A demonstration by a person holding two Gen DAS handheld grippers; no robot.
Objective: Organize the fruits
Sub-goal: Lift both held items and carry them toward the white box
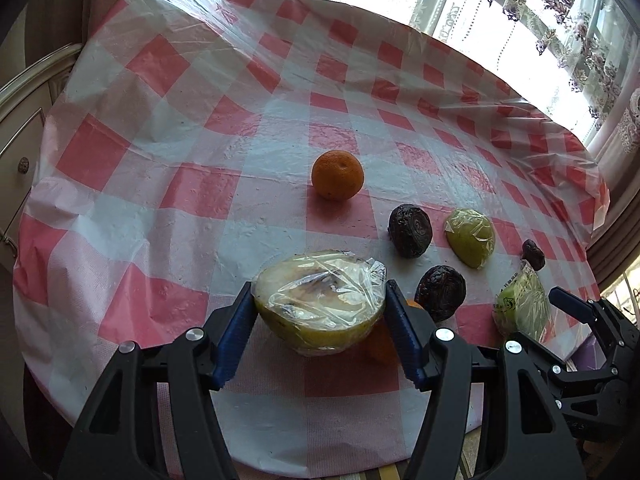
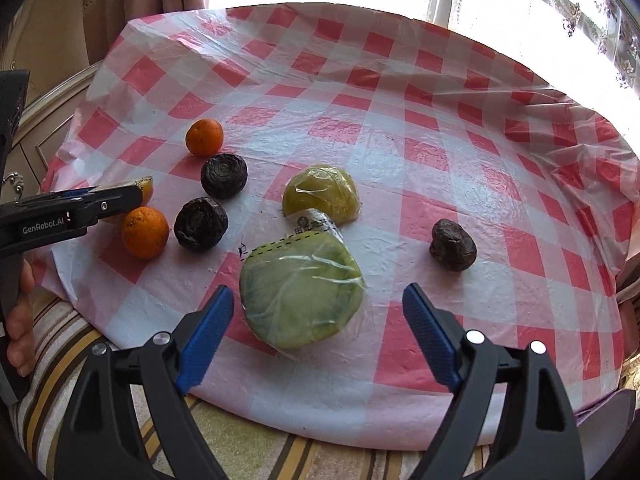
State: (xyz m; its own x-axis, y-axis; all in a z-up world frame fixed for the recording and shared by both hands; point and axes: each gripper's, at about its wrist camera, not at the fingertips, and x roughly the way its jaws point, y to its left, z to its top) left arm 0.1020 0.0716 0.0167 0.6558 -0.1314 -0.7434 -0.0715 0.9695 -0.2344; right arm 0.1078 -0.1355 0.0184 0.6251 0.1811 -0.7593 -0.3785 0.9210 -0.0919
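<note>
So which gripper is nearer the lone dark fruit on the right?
Right. The right gripper is open around the wrapped green fruit, beside the dark fruit; the left gripper grips a wrapped half far across.

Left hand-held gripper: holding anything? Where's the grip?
The left hand-held gripper holds the plastic-wrapped cut fruit half, its blue pads against the left and right sides, cut face up. The right hand-held gripper is open and holds nothing.
</note>
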